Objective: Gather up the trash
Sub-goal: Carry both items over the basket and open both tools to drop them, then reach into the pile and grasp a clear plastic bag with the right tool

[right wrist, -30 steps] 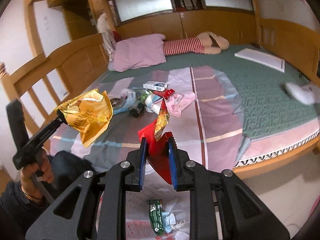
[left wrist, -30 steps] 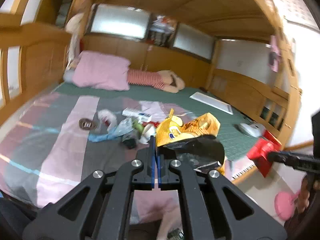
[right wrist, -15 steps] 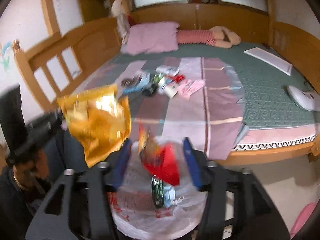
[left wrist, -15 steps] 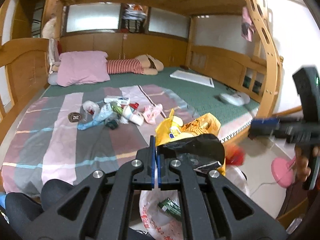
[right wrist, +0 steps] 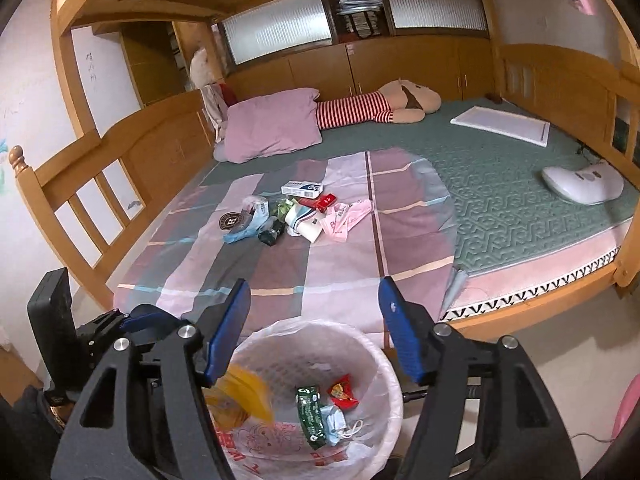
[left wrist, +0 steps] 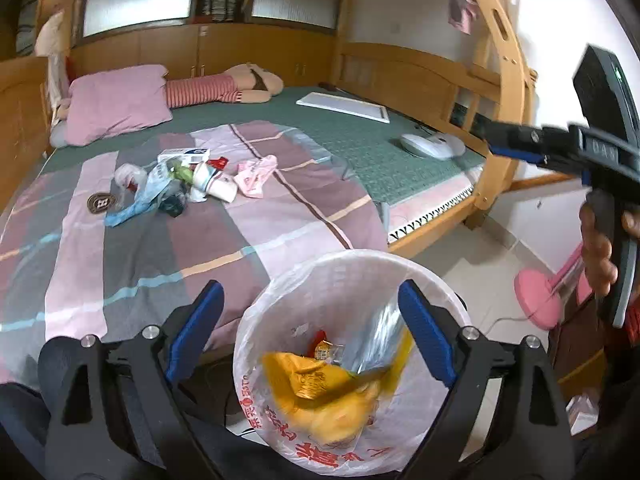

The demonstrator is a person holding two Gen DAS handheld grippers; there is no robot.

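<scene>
**Both wrappers let go over the bin; the heap on the bed is next**

A second ago each tool was clamped on a piece of rubbish: the left gripper (left wrist: pixel 310 328) on a yellow snack bag, the right gripper (right wrist: pixel 314 332) on a red wrapper. Now both have their jaws spreading apart with nothing between the pads. The yellow bag (left wrist: pixel 332 392) is inside the lined bin (left wrist: pixel 280 292), smeared by motion, so it is probably still falling. The red wrapper (right wrist: pixel 343 396) lies on the bin's floor, just right of a green packet (right wrist: pixel 310 410) and a crumpled face mask (right wrist: pixel 334 420). That puts two more pieces away, and I judge the task only partly done.

What remains is the trash pile (right wrist: pixel 288 210) on the striped sheet (right wrist: pixel 280 272), well beyond the bin and up the bed from it. Left to right in the right wrist view: a round dark badge (right wrist: pixel 231 221), a bluish plastic wrap (right wrist: pixel 248 230), a dark crumpled piece, a paper cup (right wrist: pixel 304 226), a pink wrapper (right wrist: pixel 346 218), with a white carton (right wrist: pixel 302 189) behind.

Hard to read: the yellow bag's print is blurred in both views; the left gripper's own finger hides part of it in the left view. The bin's near rim is cut off by the frame and the tool bodies. The pile's items overlap, so how many there are I cannot tell.
</scene>
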